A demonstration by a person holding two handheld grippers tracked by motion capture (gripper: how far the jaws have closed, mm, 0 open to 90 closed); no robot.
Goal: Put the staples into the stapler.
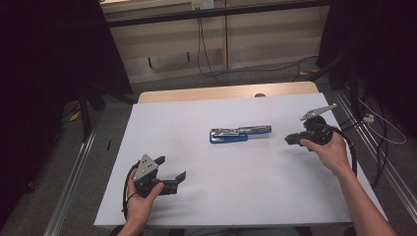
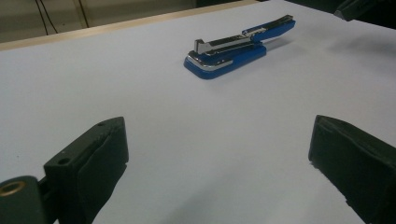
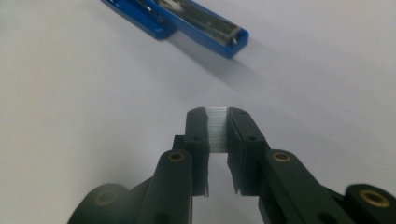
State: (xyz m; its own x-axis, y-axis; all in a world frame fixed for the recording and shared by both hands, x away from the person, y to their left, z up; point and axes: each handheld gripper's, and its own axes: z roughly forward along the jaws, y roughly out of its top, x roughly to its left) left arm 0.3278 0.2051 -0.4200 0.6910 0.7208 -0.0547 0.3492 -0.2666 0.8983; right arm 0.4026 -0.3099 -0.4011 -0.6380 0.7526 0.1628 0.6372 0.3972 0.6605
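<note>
A blue stapler point(image 1: 239, 133) lies opened out flat in the middle of the white table point(image 1: 206, 191), its metal magazine facing up. In the right gripper view the stapler point(image 3: 187, 21) is just ahead of my right gripper point(image 3: 217, 112), which is shut on a small silvery strip of staples point(image 3: 217, 133). From above, the right gripper point(image 1: 290, 139) hovers a little right of the stapler and points at it. My left gripper point(image 1: 172, 167) rests near the front left with nothing between its wide open jaws. The left gripper point(image 2: 218, 126) looks toward the stapler point(image 2: 238, 46) farther off.
The table's wooden far edge point(image 1: 226, 92) shows beyond the white sheet. Cables point(image 1: 204, 59) trail on the floor behind, and metal rails point(image 1: 74, 187) run along both sides of the table.
</note>
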